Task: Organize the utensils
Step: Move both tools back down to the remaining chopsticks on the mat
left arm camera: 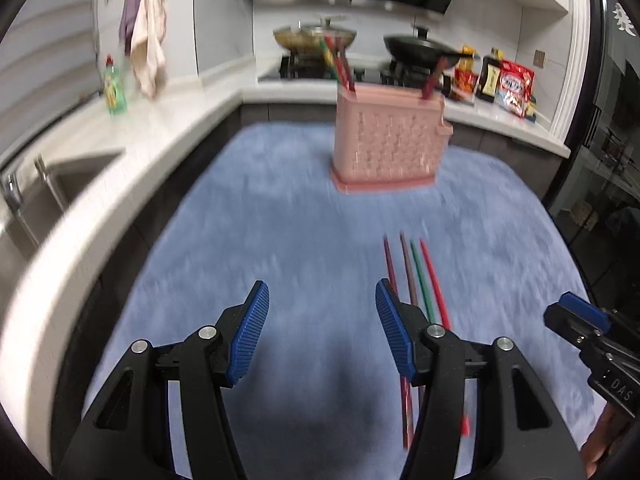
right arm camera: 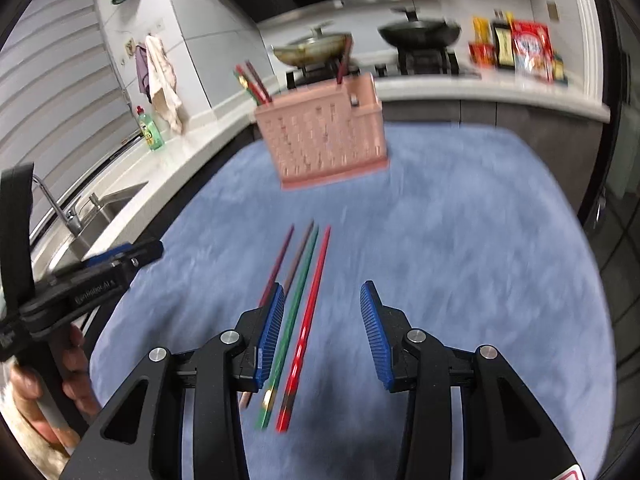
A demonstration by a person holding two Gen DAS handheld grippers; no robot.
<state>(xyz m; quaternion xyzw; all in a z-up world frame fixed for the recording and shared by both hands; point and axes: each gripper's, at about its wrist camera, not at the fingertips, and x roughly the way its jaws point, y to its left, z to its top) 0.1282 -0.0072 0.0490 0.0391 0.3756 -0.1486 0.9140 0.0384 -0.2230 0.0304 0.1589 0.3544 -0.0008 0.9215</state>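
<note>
A pink perforated utensil holder [left arm camera: 387, 142] stands on the blue cloth [left arm camera: 280, 220] at the back, with several chopsticks [left arm camera: 340, 66] upright in it. It also shows in the right wrist view [right arm camera: 326, 134]. Several loose chopsticks [left arm camera: 416, 276], in red, green and brown, lie side by side on the cloth. My left gripper [left arm camera: 322, 304] is open and empty, just left of them. My right gripper [right arm camera: 322, 304] is open and empty above the loose chopsticks [right arm camera: 310, 292], with the red and green ones between its fingers.
A white L-shaped counter [left arm camera: 168, 128] runs along the left and back, with a sink [left arm camera: 52, 196], a green bottle [left arm camera: 114, 88], a stove with two pans [left arm camera: 416, 46] and food packets [left arm camera: 512, 84]. The right gripper shows at the right edge [left arm camera: 576, 320].
</note>
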